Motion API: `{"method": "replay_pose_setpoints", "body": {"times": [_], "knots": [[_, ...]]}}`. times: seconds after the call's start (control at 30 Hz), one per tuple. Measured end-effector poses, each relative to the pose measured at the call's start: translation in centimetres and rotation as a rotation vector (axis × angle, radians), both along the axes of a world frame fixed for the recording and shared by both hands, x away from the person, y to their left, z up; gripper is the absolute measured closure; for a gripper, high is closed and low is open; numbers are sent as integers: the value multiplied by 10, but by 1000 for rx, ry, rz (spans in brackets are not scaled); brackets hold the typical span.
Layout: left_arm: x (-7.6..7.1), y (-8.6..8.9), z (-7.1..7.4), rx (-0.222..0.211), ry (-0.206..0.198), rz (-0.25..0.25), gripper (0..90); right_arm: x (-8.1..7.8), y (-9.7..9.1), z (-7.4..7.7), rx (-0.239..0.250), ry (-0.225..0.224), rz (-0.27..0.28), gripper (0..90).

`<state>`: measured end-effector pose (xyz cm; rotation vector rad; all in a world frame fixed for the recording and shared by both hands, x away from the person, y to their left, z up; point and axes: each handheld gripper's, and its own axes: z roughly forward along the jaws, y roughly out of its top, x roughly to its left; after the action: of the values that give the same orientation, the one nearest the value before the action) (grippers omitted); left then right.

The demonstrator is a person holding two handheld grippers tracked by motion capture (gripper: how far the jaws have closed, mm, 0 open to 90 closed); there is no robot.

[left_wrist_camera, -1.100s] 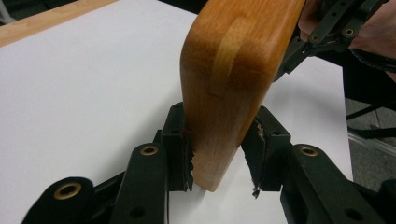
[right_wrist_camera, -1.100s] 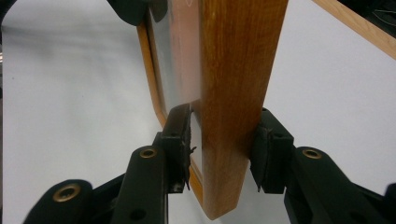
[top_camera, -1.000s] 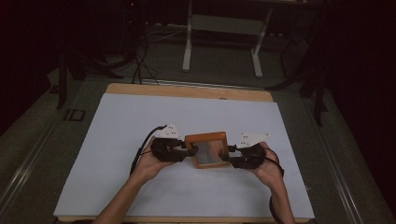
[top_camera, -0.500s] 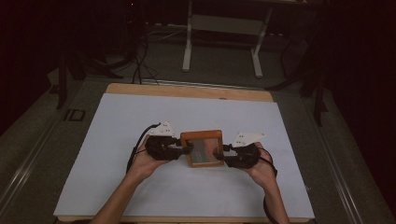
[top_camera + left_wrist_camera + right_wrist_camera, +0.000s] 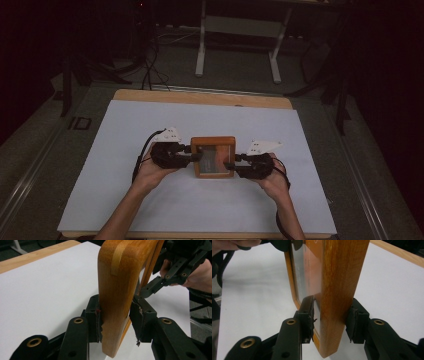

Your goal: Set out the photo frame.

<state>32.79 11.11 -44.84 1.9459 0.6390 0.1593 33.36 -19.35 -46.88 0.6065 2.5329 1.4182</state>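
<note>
Centrally, over a white sheet (image 5: 125,190) that covers most of a wooden table (image 5: 200,97), a wooden picture frame (image 5: 214,156) is held between two hand-held grippers. High view: the left gripper (image 5: 192,156) meets the frame's left edge and the right gripper (image 5: 231,165) meets its right edge; each carries a grey three-cornered plate on top and a trailing black cable. The person's left hand (image 5: 150,170) and right hand (image 5: 274,181) enter from the bottom edge, forearms angled inward. The frame faces upward, its glazed centre showing a dark reddish picture; whether it touches the sheet cannot be told from this view.

Left gripper view: the two black jaws of the left gripper (image 5: 116,320) pinch the frame's wooden edge (image 5: 117,290), one pad on each face, with the wood filling the gap between them. The frame's rounded corner rises above the jaws. Beyond it, at upper right, the right gripper (image 5: 160,283) grips the opposite edge, with the right hand (image 5: 200,275) behind it.

Right gripper view: the jaws of the right gripper (image 5: 332,317) pinch the frame (image 5: 339,285) in the same manner, one pad on the glazed face and one on the back. The glass and its reddish picture show to the left of the wooden edge. The left hand (image 5: 232,243) appears at upper left. White sheet (image 5: 249,290) lies below on both sides.
</note>
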Motion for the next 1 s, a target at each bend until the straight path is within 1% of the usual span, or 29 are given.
{"method": "replay_pose_setpoints", "body": {"times": [0.13, 0.2, 0.27, 0.4, 0.47, 0.53, 0.57, 0.63, 0.73, 0.83, 0.93, 1.0], "knots": [[5, 3, -4, -12, 16, 6, 622, 4, 3, -6, 24, 39, -11, 621], [9, 5, -7, -19, 31, 11, 621, 6, 4, -10, 28, 65, -15, 623], [10, 6, -10, -17, 39, 16, 619, 7, 6, -15, 22, 85, -16, 624], [11, 7, -11, 0, 38, 30, 617, 9, 12, -23, 5, 110, -18, 623], [12, 8, -14, 1, 42, 35, 616, 10, 14, -26, 0, 116, -18, 624], [13, 10, -18, 5, 56, 39, 614, 10, 17, -29, -9, 116, -21, 622], [13, 11, -20, -5, 61, 46, 612, 11, 17, -30, -15, 118, -21, 622], [15, 14, -22, -19, 75, 55, 612, 12, 18, -31, -5, 119, -25, 621], [15, 13, -22, -13, 76, 69, 616, 14, 19, -32, 1, 124, -31, 614], [16, 13, -23, -12, 84, 84, 617, 16, 18, -34, 17, 133, -41, 607], [19, 12, -25, -2, 78, 108, 615, 18, 21, -34, -2, 127, -59, 591], [21, 11, -26, -1, 82, 121, 611, 20, 21, -35, 9, 143, -69, 587]]}}
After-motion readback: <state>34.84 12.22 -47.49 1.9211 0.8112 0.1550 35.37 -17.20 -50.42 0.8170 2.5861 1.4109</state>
